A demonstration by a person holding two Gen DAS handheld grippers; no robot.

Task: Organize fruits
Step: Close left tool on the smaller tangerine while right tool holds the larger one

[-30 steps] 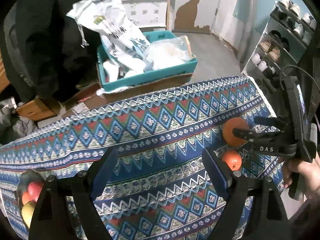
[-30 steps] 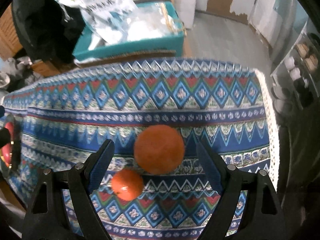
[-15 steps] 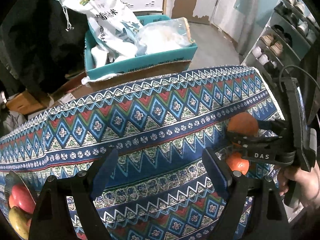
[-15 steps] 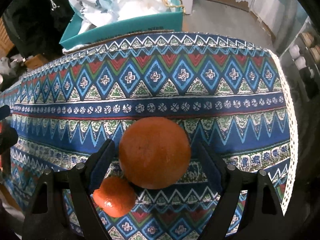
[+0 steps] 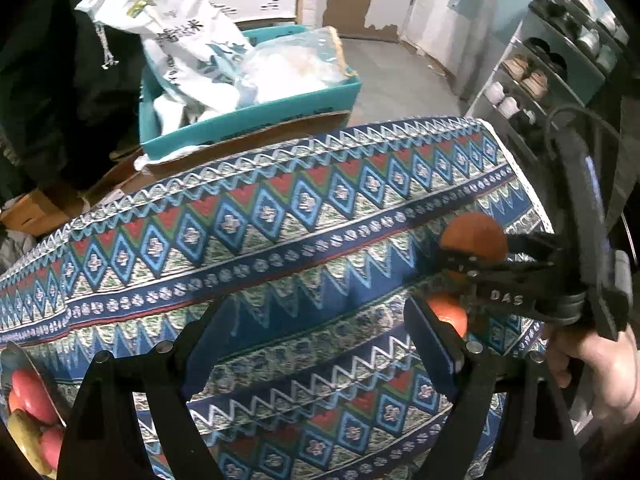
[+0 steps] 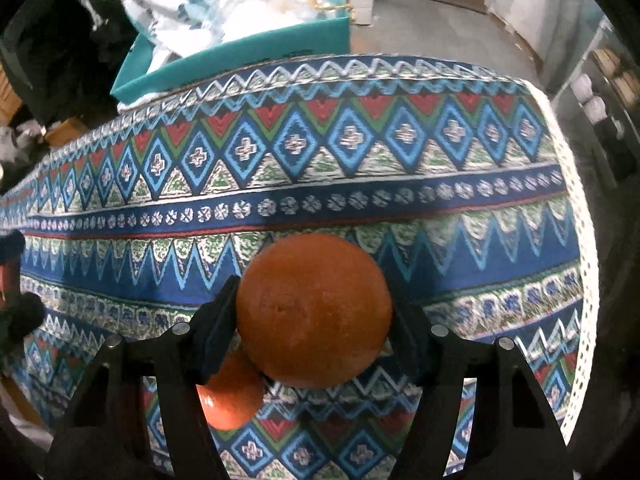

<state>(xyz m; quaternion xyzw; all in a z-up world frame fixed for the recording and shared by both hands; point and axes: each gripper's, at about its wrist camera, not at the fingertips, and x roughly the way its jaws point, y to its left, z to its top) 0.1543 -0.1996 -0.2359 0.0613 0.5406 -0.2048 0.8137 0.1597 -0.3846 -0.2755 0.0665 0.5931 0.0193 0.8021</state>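
Right gripper (image 6: pixel 314 322) pinches the large round orange fruit (image 6: pixel 314 310) between both jaws, low over the patterned blue woven tablecloth (image 6: pixel 320 200). Left gripper (image 5: pixel 316 340), spread and unladen, is farther off; the fruit bowl (image 5: pixel 24 420) lies far left.

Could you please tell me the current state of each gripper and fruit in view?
Right gripper: shut on the big orange.
Big orange: clamped between the fingers.
Small orange: free on the cloth.
Left gripper: open, empty.
Bowl: holds red and yellow fruit.
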